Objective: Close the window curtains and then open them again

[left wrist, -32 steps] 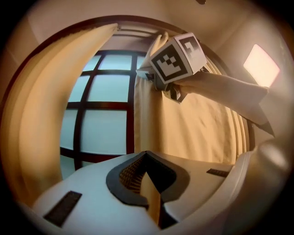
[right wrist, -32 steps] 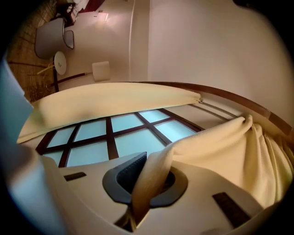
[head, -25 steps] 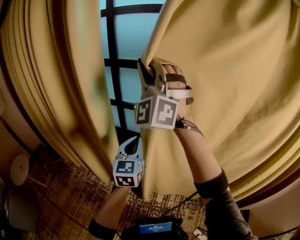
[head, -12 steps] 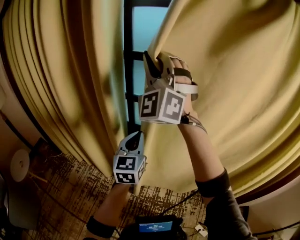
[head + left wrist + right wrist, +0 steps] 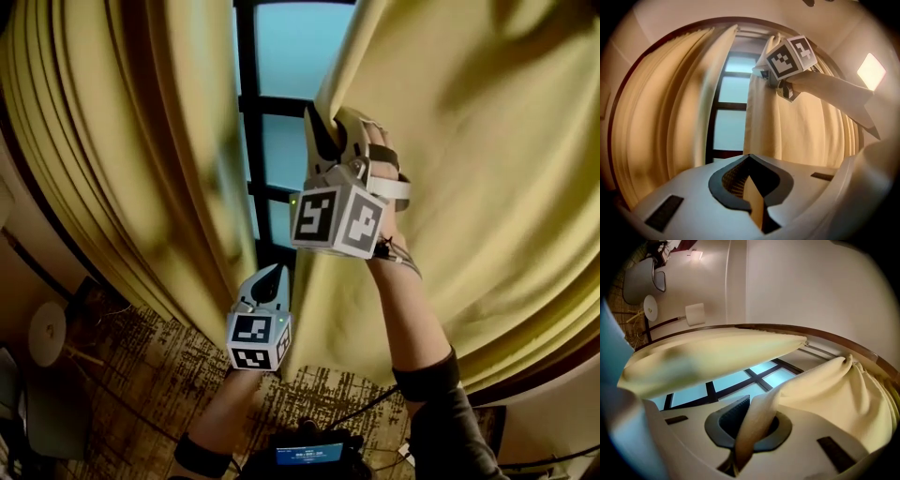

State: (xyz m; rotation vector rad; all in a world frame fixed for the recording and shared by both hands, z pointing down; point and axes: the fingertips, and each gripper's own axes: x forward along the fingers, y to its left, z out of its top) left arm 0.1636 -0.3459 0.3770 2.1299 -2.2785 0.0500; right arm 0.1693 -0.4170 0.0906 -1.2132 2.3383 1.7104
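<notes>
Starting at the window's [image 5: 291, 56] left side, we see the left curtain [image 5: 122, 150] hanging bunched with nothing gripping it. Half the closing looks undone, so one risk is counting the window covered once a single panel crosses.

Below the window's lit panes, the left gripper [image 5: 274, 270] has its jaws fully together on a thin strip of cloth. The right curtain's [image 5: 487, 187] edge drops straight to those tips, so we take the strip for that panel's hem. So little cloth sits in that pinch that a brisk tug could slide it free.

Higher, against the window's right side, the right gripper [image 5: 321, 127] is clamped on a thicker fold of the same edge. If the two grips travel at different rates, the cloth between them could twist. It could also drag on its rail above the window and stall.

Compared with a second earlier, the left gripper sits a little further left against the window's vertical bar, and the right gripper has barely shifted. The strip of glass looks slightly narrower, though the head camera has swung too.
</notes>
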